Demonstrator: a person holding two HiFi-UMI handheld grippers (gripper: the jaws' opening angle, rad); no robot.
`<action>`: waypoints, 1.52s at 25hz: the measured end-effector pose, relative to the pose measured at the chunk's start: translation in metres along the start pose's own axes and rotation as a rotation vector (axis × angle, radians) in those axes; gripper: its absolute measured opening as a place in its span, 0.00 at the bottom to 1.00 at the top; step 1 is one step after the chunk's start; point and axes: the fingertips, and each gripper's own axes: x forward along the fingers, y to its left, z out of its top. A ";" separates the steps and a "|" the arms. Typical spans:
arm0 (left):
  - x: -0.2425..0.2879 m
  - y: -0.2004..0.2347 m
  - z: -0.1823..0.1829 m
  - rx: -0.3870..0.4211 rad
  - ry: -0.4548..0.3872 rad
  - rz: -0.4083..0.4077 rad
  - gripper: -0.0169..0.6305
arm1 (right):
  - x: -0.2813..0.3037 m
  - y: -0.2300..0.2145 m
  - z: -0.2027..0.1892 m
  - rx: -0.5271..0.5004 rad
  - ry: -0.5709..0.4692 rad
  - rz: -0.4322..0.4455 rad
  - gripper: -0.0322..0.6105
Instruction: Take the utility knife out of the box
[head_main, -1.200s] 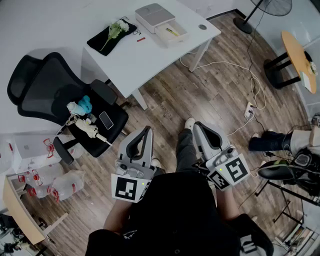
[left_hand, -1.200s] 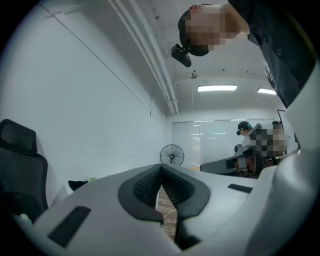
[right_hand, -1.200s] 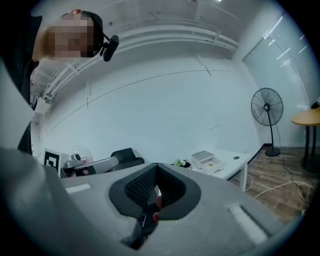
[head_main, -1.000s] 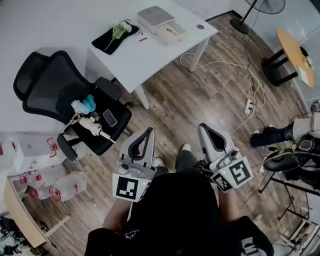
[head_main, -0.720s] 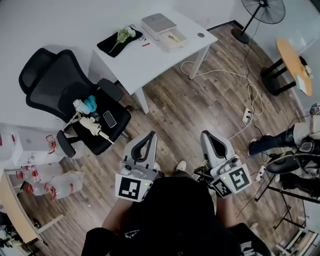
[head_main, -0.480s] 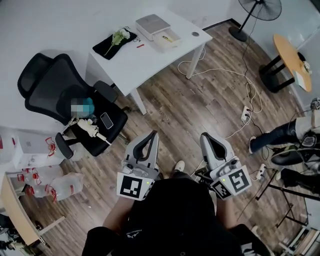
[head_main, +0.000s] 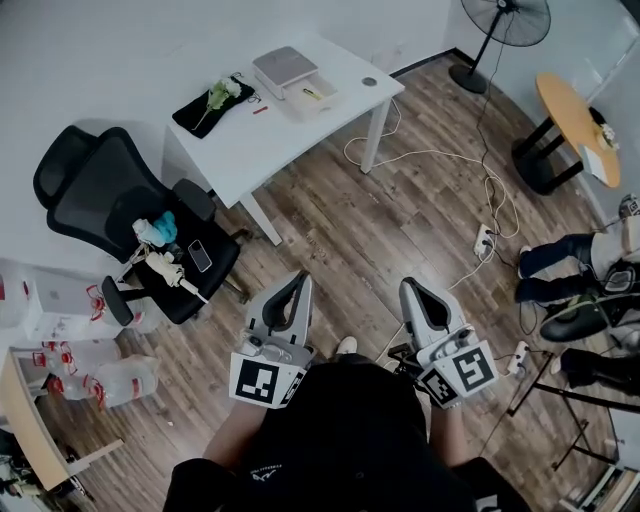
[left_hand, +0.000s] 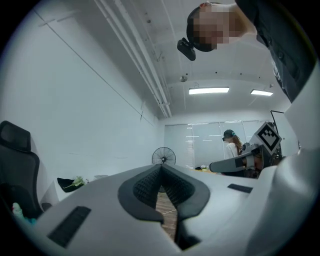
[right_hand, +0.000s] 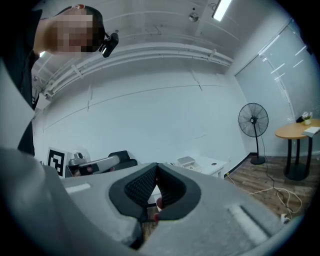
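Nothing is done yet: the left gripper (head_main: 298, 286) and right gripper (head_main: 409, 288) hang well short of the white table (head_main: 270, 140), jaws pressed together on nothing, while the open box (head_main: 290, 78) on that table's far side holds a yellowish sliver, probably the utility knife (head_main: 311, 93)

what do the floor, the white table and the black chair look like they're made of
Floor: wood or wood-look planks with a matte brown finish; seams and grain show.
White table: smooth, plain white top, probably laminate or painted board; the exact material can't be told.
Black chair: the backrest looks like mesh on a plastic frame, going by its dull, even black surface.
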 end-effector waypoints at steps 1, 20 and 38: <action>0.005 -0.005 -0.002 0.004 0.004 0.000 0.03 | -0.002 -0.006 0.002 0.006 -0.005 0.003 0.06; 0.144 0.055 -0.016 -0.045 0.002 -0.124 0.03 | 0.107 -0.090 0.026 0.009 0.001 -0.065 0.06; 0.268 0.187 -0.011 -0.081 -0.024 -0.209 0.03 | 0.276 -0.132 0.059 0.002 -0.036 -0.109 0.06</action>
